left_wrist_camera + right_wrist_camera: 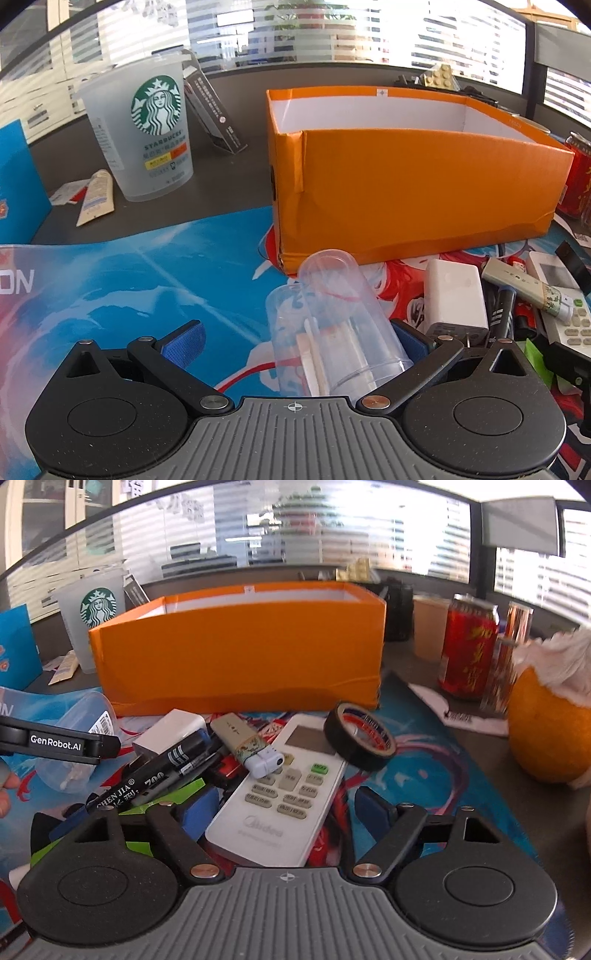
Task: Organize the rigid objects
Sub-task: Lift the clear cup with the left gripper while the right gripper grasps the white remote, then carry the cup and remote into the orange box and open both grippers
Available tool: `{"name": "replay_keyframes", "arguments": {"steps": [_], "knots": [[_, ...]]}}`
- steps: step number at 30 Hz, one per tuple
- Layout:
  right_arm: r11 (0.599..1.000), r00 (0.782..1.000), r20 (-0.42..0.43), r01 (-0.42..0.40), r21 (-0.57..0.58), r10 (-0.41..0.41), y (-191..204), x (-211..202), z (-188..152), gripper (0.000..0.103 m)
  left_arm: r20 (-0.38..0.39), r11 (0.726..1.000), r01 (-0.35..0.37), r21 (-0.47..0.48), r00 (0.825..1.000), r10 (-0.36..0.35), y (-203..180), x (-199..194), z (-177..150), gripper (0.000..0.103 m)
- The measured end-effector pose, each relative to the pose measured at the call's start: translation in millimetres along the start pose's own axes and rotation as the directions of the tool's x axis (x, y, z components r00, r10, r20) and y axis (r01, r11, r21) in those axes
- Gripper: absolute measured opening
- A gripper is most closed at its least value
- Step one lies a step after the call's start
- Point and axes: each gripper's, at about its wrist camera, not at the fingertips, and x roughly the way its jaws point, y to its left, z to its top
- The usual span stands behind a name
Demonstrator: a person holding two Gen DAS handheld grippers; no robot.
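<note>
The dark counter (229,177) carries a printed blue and red mat (147,280), and on the mat's far edge stands the open orange box (406,184), white inside. Left of the box is a frosted cup (147,129) with the green siren logo and the word "STARBUCKS"; a dark leaflet stand (214,110) leans behind it, and a cream tube (96,195) lies at its foot. Right of the box stands a red drink can (467,646) with gold Chinese characters, and nearer the right edge a partly peeled orange fruit (546,731).

In front of the box lies a heap of small things. The white remote control (280,794), marked "Midea", lies lengthwise between the wide-open fingers of the right hand-held gripper (288,808), which holds nothing. A black tape roll (360,740) leans on the remote's upper end. A black marker (147,775) reads "CHEN JIA" and "700". Beside it are a white power adapter (173,727) and a small grey and white stick with a patterned band (249,749).

The left hand-held gripper (295,336), lettered "GenRobot.AI" on its side in the right view, is spread wide around two clear plastic cups (332,325) lying tilted together on the mat, just before the box's near corner. The right pad touches or nearly touches the cups, the left pad stands apart. Pale sticks show inside the cups.
</note>
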Motion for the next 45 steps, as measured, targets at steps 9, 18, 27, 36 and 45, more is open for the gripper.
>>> {"name": "replay_keyframes", "arguments": {"steps": [9,18,27,36,45], "knots": [[0.999,0.999,-0.031,0.029,-0.026,-0.03,-1,15,6,0.09,-0.012,0.997,0.075,-0.013,0.997,-0.075,6,10,1,0.102],[0.997,1.0,-0.026,-0.016,-0.075,0.014,-13,6,6,0.052,0.041,0.991,0.131,0.042,0.99,-0.133,7,-2,-3,0.062],[0.996,0.995,-0.035,-0.093,0.01,0.094,-36,-7,4,0.05,0.057,0.987,0.153,0.042,0.986,-0.155,9,-22,0,0.059],[0.982,0.985,0.016,-0.17,0.087,0.169,-44,-30,14,0.05,0.111,0.981,0.189,0.036,0.975,-0.192,9,-47,18,0.059],[0.975,0.978,0.074,-0.2,0.097,0.193,-46,-45,25,0.05,0.137,0.977,0.21,0.041,0.967,-0.214,6,-59,24,0.059]]}}
